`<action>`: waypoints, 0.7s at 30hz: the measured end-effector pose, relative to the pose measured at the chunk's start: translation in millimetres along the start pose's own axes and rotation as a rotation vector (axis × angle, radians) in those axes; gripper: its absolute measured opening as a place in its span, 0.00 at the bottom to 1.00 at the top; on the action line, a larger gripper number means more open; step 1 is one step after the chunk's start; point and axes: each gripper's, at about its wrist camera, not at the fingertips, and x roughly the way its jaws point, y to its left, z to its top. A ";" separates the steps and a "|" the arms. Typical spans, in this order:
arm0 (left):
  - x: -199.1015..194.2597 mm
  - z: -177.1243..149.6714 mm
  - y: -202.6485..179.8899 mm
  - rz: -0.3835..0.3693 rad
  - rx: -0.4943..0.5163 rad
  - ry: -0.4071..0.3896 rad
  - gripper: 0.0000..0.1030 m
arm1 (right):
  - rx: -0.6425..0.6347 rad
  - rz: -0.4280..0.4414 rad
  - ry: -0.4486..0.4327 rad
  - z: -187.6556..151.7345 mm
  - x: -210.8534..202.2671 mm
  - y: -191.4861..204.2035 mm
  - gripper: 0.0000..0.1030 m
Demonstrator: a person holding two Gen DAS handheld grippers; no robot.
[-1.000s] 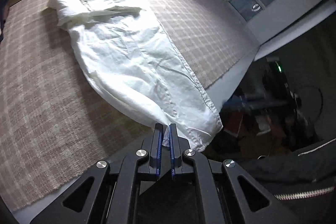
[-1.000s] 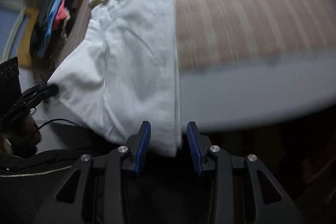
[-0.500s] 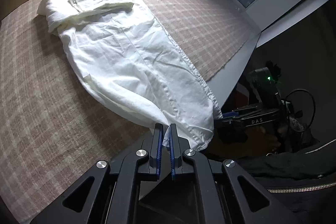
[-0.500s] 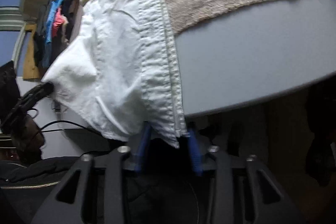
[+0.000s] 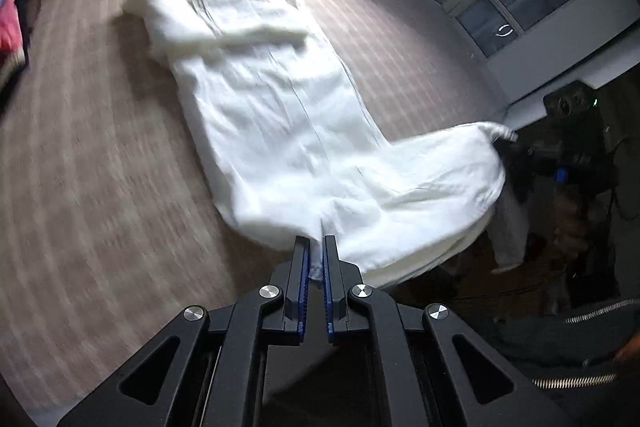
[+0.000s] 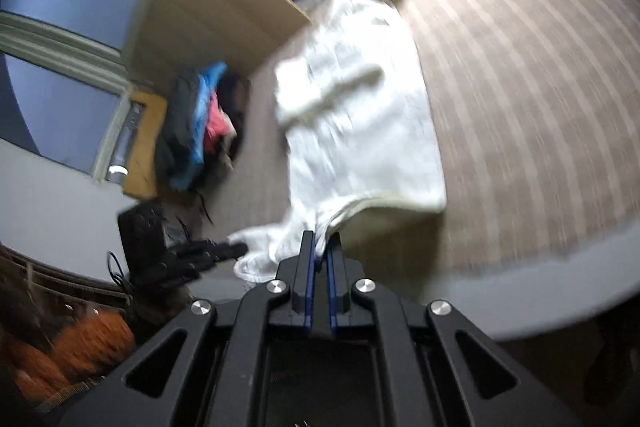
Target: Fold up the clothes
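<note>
- On the checked tablecloth (image 5: 100,187), a white garment (image 5: 280,115) lies stretched out lengthwise, its near hem raised off the table's edge.
- Our left gripper (image 5: 315,259) is nearly shut, still pinching one hem corner.
- Our right gripper (image 6: 321,255), open around the hem a second ago, has now clamped the other corner and lifted it.
- With both corners held, we judge the hem ready to carry toward the far end for a fold.
- Beyond the garment sits a pile of coloured clothes (image 6: 204,123).
- We can read no brand, label or writing; both views are blurred.
</note>
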 end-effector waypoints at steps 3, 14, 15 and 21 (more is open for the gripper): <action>1.0 39.1 14.4 0.032 0.035 -0.038 0.08 | -0.029 -0.033 -0.024 41.5 19.8 0.7 0.05; 16.5 128.0 89.9 0.230 -0.068 -0.119 0.30 | -0.072 -0.364 0.115 133.2 128.9 -11.8 0.14; 8.5 123.3 88.5 0.239 -0.059 -0.132 0.30 | -0.100 -0.367 0.096 129.6 124.1 -5.6 0.15; 20.8 88.9 40.1 0.100 0.082 -0.110 0.30 | -0.126 -0.219 0.024 145.4 118.4 5.2 0.71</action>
